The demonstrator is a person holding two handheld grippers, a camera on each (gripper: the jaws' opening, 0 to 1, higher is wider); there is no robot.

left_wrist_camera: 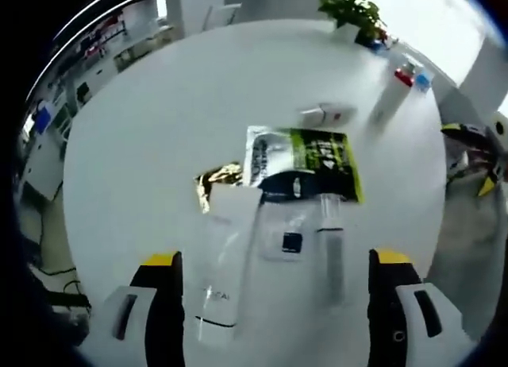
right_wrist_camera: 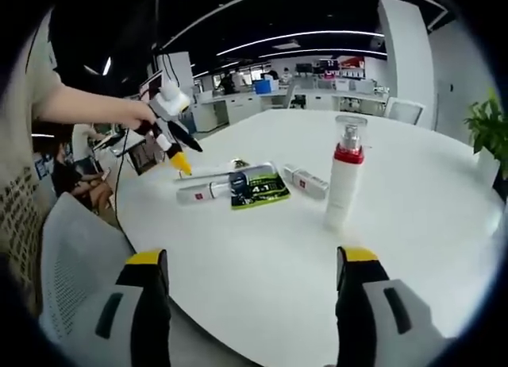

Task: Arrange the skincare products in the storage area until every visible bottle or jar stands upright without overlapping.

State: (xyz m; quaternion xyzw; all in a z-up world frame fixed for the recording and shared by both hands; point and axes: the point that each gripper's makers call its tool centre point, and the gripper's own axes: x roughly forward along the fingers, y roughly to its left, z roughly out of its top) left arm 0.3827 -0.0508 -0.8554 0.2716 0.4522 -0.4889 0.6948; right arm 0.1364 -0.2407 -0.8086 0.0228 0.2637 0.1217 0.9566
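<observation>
Lying flat on a round white table [left_wrist_camera: 143, 129]: several skincare items, clustered near the middle of the left gripper view.

Item 1: a green-and-black sachet [left_wrist_camera: 305, 160], flat, at the centre of the left gripper view; in the right gripper view it lies at about 10 o'clock from centre.

Item 2: a white tube [left_wrist_camera: 218, 264], on its side, reaching toward 6 o'clock between that view's jaws, its upper end touching the sachet's lower edge.

Item 3: a clear bottle with a dark cap [left_wrist_camera: 290, 216], on its side, just beside the tube and overlapping the sachet.

Item 4: a slim clear tube [left_wrist_camera: 331, 248], on its side, at 5 o'clock from the sachet.

Item 5: a gold foil wrapper [left_wrist_camera: 214, 180], crumpled, at 9 o'clock from the sachet, touching it.

Item 6: a small white box [left_wrist_camera: 325, 114] with a red mark, flat, at 12 o'clock from the sachet, apart from it.

Item 7: a tall white pump bottle [right_wrist_camera: 343, 176] with a red collar, upright, well apart from the cluster at 3 o'clock in the right gripper view.

Item 8: a potted plant [left_wrist_camera: 353, 9], at the table's far edge.

Left gripper [left_wrist_camera: 274, 303]: jaws spread wide, released, hovering above the lying items and grasping nothing.

Right gripper [right_wrist_camera: 250, 303]: jaws spread wide, released, near the table edge, well short of the pump bottle.
</observation>
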